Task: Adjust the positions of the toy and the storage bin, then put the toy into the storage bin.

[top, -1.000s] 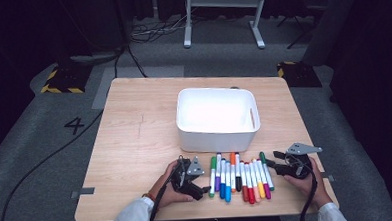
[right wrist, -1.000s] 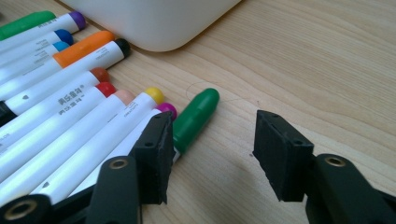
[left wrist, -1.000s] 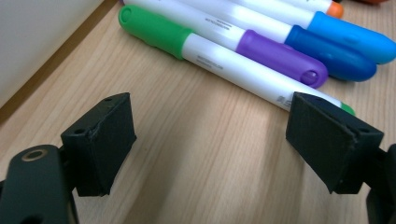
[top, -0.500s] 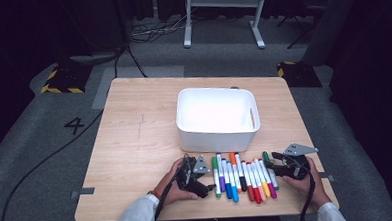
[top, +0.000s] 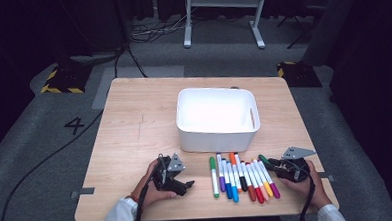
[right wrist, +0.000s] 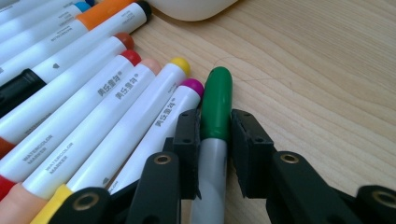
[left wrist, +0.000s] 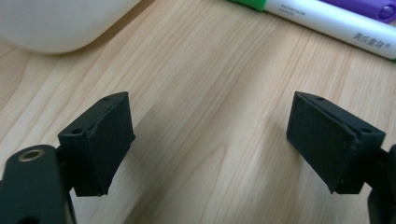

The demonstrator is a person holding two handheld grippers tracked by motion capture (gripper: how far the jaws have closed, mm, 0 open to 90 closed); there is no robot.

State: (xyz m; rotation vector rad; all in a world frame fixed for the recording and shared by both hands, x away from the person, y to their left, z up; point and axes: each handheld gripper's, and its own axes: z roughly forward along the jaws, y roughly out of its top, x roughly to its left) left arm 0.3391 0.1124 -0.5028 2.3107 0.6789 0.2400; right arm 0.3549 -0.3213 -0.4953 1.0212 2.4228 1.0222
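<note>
A row of several coloured markers [top: 242, 176] lies on the wooden table [top: 134, 123] in front of a white bin [top: 217, 134]. My right gripper [top: 270, 163] is at the row's right end. Its jaws have just been closing and are now shut on a dark green marker [right wrist: 215, 93] with a grey barrel, pads [right wrist: 189, 135] pressing both its sides. That marker [top: 262, 159] still rests on the wood beside a magenta-capped one [right wrist: 191, 87]. My left gripper [top: 186, 183] lies left of the row, open over bare wood [left wrist: 210, 135] with nothing between its pads [left wrist: 100, 140].
The left gripper view has a light green marker [left wrist: 327, 18] and a purple one [left wrist: 369, 7] at the top right, and the bin's rounded corner [left wrist: 60, 23] at the top left. Bare table spreads to the left of the bin. A hand holds each gripper near the front edge.
The right jaws have closed onto the dark green marker. My left gripper has shifted left, away from the row of markers.
</note>
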